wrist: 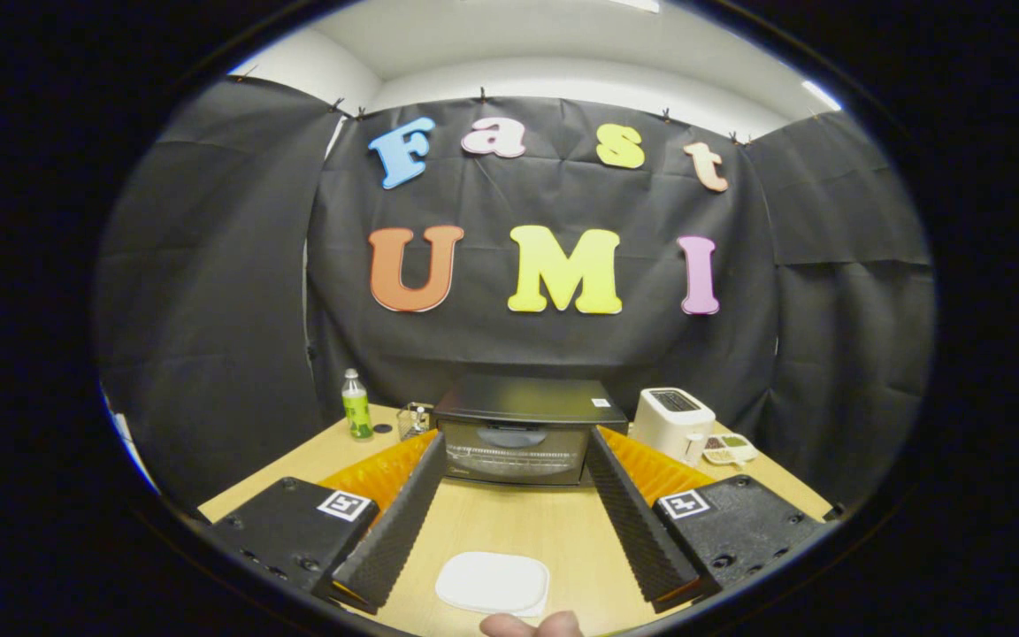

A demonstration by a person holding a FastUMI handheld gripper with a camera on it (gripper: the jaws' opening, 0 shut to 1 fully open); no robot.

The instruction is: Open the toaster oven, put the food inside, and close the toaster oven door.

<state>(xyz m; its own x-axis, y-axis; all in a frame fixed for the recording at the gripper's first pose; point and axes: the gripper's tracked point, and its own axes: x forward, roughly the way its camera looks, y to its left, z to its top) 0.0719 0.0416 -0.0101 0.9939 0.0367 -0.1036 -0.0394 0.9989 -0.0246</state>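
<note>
A black toaster oven (523, 429) stands at the back of the wooden table (509, 522), its glass door shut and upright. My gripper (517, 436) is open wide, and its fingertips frame the oven's front from a short distance away. Nothing is held between the fingers. A flat white rounded-rectangle item (492, 582) lies on the table between the fingers, close to their base. Whether it is the food or a plate I cannot tell. A person's fingertip (532, 625) shows just in front of that white item.
A green bottle (356, 405) and a small clear holder (414, 419) stand left of the oven. A white pop-up toaster (672, 423) and a small dish with bits in it (729, 449) sit to its right. Black cloth walls close the booth behind.
</note>
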